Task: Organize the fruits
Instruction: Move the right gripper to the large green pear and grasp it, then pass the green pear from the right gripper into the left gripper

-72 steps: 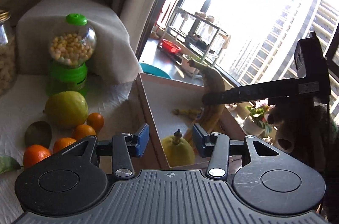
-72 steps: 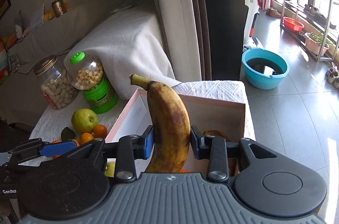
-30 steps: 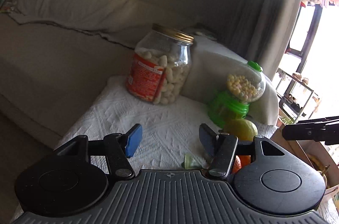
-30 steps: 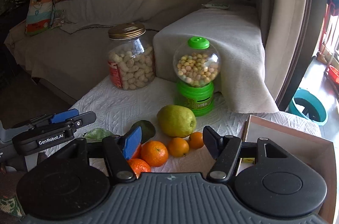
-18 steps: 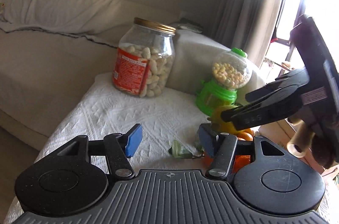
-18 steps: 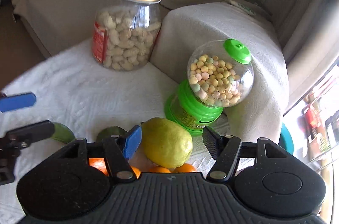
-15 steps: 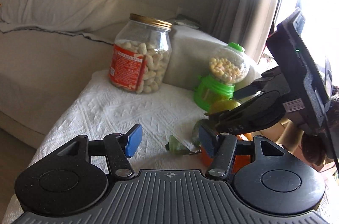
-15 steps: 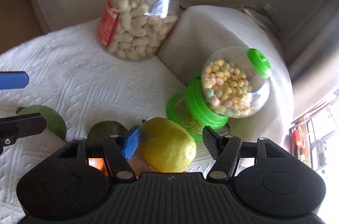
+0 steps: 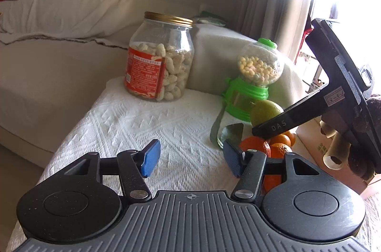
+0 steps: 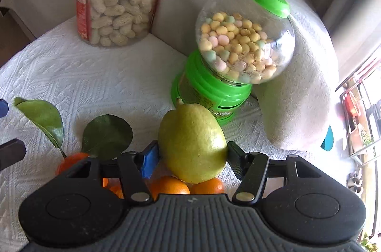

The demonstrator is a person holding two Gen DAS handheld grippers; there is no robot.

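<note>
A yellow-green pear [image 10: 190, 144] lies on the white cloth in front of the green candy dispenser. My right gripper [image 10: 191, 160] has come down around it. Its jaws are closing, with the pads right beside the pear's two sides. Several oranges [image 10: 170, 185] lie just under the pear, two with green leaves [image 10: 107, 135]. In the left wrist view the right gripper [image 9: 269, 128] hangs over the pear [image 9: 264, 110] and the oranges [image 9: 257, 147]. My left gripper [image 9: 191, 160] stands open over bare cloth left of the fruit, holding nothing.
A peanut jar [image 9: 159, 66] with a gold lid and the green candy dispenser [image 9: 254, 80] stand behind the fruit, against a cloth-draped block [image 9: 214, 56]. A cardboard box [image 9: 316, 144] sits at the right. The cloth drops off at the table's left edge [image 9: 78, 123].
The right gripper dropped towards the fruit pile and now straddles the pear, with its jaws narrower. The left gripper stayed nearly in place, open, rolling a little.
</note>
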